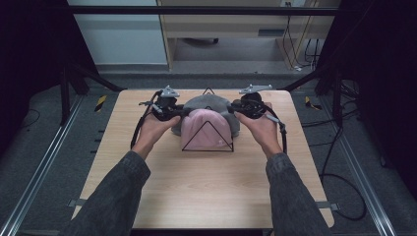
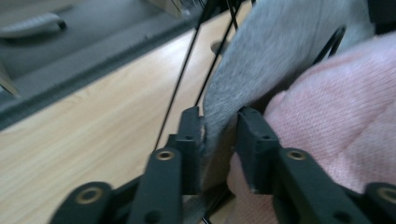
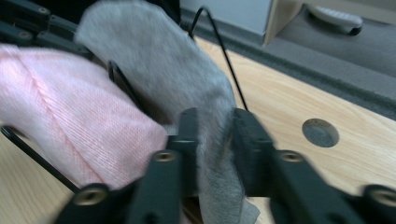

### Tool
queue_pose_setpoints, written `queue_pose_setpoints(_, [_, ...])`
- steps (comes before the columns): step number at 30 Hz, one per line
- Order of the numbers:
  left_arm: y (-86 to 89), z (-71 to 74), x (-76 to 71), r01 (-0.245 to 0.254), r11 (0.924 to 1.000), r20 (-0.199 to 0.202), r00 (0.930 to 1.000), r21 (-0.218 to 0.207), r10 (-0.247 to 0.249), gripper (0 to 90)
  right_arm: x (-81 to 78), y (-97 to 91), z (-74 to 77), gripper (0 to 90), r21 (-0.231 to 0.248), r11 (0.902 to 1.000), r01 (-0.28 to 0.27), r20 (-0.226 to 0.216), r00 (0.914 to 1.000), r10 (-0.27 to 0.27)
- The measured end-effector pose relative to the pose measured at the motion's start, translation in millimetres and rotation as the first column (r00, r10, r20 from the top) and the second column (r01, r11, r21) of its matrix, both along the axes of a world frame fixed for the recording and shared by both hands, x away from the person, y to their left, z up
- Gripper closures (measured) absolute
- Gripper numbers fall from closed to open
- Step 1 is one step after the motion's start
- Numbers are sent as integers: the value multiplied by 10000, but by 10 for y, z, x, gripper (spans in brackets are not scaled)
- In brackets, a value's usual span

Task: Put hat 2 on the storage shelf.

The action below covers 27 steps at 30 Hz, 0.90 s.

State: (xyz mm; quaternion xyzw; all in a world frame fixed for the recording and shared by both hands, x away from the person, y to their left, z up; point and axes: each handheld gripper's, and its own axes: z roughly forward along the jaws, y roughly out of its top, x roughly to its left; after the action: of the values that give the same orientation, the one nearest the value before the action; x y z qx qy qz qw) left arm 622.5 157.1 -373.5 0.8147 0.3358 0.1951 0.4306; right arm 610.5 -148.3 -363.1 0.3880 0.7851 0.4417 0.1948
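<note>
Grey carpet floor surrounds a pale wooden table, with dark curtains at both sides and a light cabinet against the far wall; cables trail over the floor on the right. Toward the table's far middle stands a black wire rack whose triangular frames carry two knitted caps: a pink cap on the near frame and a grey cap just behind it, partly hidden by the pink one. In the right gripper view a round hole in the tabletop lies right of the rack.

Both forearms in dark grey sleeves reach forward from the near edge, angled inward. The left hand holds the left gripper against the left side of the caps; the right hand holds the right gripper against the right side. Each gripper is turned inward toward the rack.

In the left gripper view the jaws are pinching the grey cap's lower edge between them, the pink cap pressing against the outside of one jaw. In the right gripper view the jaws likewise clamp a fold of grey knit, its hem hanging down past them, with the pink cap just beside.

From above, the grippers' bodies cover their jaws. Both close views are blurred, and the rack's base is hard to make out there.
</note>
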Motion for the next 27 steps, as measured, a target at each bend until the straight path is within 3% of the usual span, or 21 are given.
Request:
queue_pose_setpoints(3, [70, 80, -90, -366, 9993, 358, 9987, 58, 363, 536, -104, -46, 85, 525, 396, 9985, 383, 447, 9982, -401])
queue_pose_setpoints(6, [160, 181, -229, -481, 9982, 816, 9956, 361, 450, 448, -219, -101, 160, 421, 404, 9976, 566, 759, 9953, -595])
queue_pose_setpoints(9, [254, 200, -356, -379, 9986, 626, 9974, 366, 356, 307, -417, -190, 209, 339, 176, 9973, 709, 1075, 9916, -724])
queue_pose_setpoints(11, [322, 161, -458, -286, 9975, 578, 9980, 646, 249, 243, -544, -260, 199, 301, 53, 9969, 786, 1210, 9895, -787])
queue_pose_setpoints(14, [431, 38, -609, -110, 9958, 327, 9994, 904, 80, 139, -723, -356, 129, 251, 122, 9951, 976, 1227, 9876, -984])
queue_pose_setpoints(16, [509, -81, -701, -21, 9963, 92, 10000, 857, 13, 90, -819, -403, 42, 228, 26, 9943, 1068, 1177, 9873, -1064])
queue_pose_setpoints(22, [711, -496, -920, -70, 9930, -443, 9989, 1177, 123, 69, -1014, -468, -311, 170, -243, 9924, 1208, 692, 9905, -1189])
queue_pose_setpoints(25, [787, -690, -975, -78, 9866, -1000, 9947, 1630, 243, 69, -1082, -472, -517, 144, -490, 9914, 1216, 355, 9921, -1199])
queue_pose_setpoints(27, [830, -811, -996, -69, 9815, -1508, 9879, 1915, 364, 70, -1103, -468, -684, 123, -689, 9899, 1237, -37, 9922, -1243])
